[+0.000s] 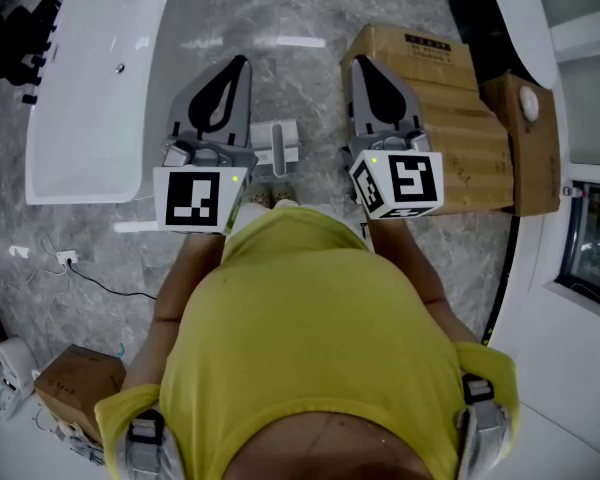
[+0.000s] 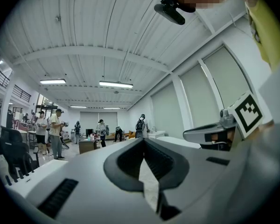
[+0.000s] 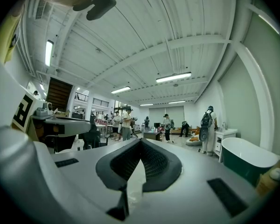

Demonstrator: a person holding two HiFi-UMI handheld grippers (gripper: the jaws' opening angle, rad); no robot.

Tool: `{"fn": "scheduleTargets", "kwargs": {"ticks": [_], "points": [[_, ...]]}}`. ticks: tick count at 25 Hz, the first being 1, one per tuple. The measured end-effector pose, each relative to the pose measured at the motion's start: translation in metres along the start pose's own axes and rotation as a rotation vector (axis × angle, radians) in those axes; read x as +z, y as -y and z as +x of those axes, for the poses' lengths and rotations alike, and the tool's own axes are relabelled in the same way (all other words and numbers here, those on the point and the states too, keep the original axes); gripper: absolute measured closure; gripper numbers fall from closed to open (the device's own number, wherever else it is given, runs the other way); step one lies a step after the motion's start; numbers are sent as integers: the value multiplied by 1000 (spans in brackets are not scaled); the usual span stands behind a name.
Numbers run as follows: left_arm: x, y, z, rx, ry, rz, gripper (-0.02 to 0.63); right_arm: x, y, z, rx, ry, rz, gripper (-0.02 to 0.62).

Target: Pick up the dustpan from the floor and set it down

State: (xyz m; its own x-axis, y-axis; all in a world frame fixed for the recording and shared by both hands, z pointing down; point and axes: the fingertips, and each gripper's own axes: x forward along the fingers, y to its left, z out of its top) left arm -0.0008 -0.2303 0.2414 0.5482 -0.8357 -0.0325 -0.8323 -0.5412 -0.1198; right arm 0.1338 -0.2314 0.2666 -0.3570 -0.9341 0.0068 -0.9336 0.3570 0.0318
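Dustpan [image 1: 275,148] standing on the grey marble floor [image 1: 300,8], in neither gripper; both sets of jaws clenched on nothing.

Head view: the dustpan, pale with an upright handle, shows in the gap between the left gripper [image 1: 242,63] and the right gripper [image 1: 358,63], below both and just right of the left one's body. Each gripper view has the dark pads meeting at the tips with only floor behind them. Marker cubes [image 1: 193,200] sit at the rear of the grippers. White bathtub [image 1: 100,78] lies left of the left gripper; cardboard boxes [image 1: 450,118] lie right of the right gripper.
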Motion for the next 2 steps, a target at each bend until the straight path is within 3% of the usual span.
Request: {"fn": "scheduleTargets", "kwargs": {"ticks": [2], "points": [[-1, 3, -1, -1, 1, 3, 604, -2, 2, -3, 1, -2, -4, 584]]}}
